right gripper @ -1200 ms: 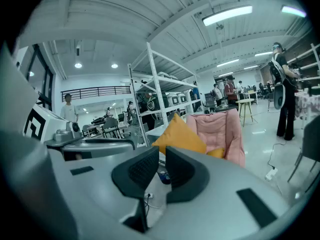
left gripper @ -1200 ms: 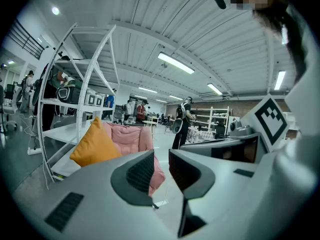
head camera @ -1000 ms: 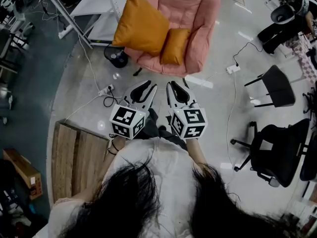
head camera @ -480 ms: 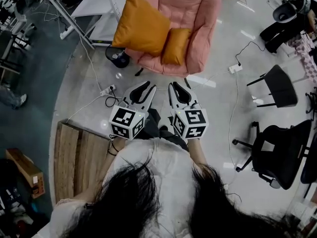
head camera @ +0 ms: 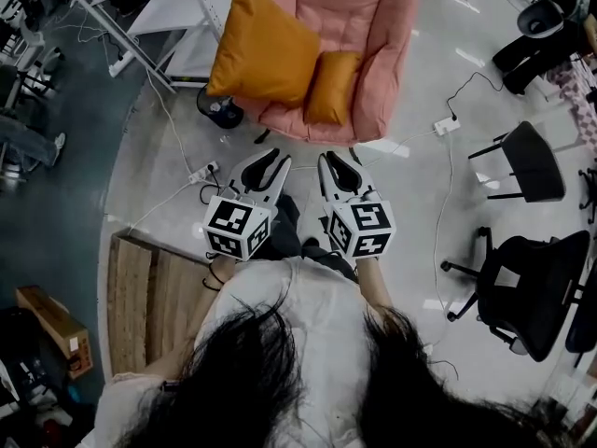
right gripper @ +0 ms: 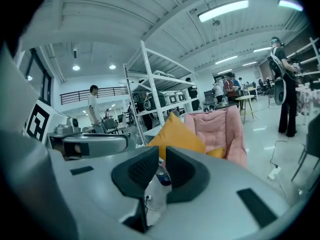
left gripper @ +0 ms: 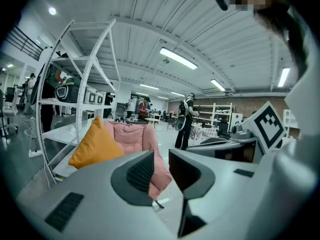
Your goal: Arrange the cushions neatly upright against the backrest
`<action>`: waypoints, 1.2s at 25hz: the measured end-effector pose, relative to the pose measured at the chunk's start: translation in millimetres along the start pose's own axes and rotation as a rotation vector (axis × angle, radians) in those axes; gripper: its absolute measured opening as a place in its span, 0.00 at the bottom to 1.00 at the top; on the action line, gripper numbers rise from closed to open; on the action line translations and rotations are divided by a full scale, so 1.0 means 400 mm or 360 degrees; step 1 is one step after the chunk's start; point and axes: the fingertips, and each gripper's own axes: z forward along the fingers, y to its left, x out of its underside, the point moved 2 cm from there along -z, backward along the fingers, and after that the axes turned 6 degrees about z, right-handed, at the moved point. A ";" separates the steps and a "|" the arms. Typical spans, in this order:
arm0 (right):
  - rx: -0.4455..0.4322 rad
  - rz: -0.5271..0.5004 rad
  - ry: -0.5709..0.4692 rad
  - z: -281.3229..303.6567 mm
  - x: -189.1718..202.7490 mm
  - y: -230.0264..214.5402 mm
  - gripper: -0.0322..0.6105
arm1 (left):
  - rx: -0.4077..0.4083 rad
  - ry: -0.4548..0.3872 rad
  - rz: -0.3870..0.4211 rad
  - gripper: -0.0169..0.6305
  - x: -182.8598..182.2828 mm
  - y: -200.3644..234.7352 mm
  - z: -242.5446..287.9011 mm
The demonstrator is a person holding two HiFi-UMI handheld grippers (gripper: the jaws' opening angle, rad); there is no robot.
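Right gripper point(head camera: 338, 161) nearer armchair point(head camera: 366, 26); pallet point(head camera: 149, 297) head-view-only

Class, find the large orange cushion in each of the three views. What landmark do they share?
Head view: cushion top centre, left on the chair.
Left gripper view: cushion left of centre, above the jaws.
Right gripper view: cushion centre, just above the jaws.
Shared landmark: pink armchair.
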 end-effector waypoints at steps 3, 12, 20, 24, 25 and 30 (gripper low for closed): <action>0.0019 0.0011 0.0016 0.052 -0.014 -0.022 0.14 | 0.0012 0.0011 0.0002 0.18 -0.007 0.044 0.041; 0.0064 0.0083 0.0073 0.265 -0.073 -0.063 0.14 | 0.0019 0.0021 -0.0002 0.18 -0.061 0.254 0.164; 0.0123 0.0168 0.0103 0.438 -0.112 -0.059 0.14 | 0.0042 0.0017 -0.0032 0.18 -0.090 0.455 0.229; 0.0168 0.0183 0.0109 0.512 -0.123 -0.055 0.14 | 0.0076 0.0004 -0.0031 0.18 -0.102 0.540 0.258; 0.0180 0.0189 0.0107 0.530 -0.126 -0.053 0.14 | 0.0085 0.0003 -0.0027 0.18 -0.104 0.560 0.263; 0.0242 0.0216 0.0084 0.596 -0.136 -0.041 0.14 | 0.0145 -0.0010 -0.0020 0.18 -0.115 0.642 0.289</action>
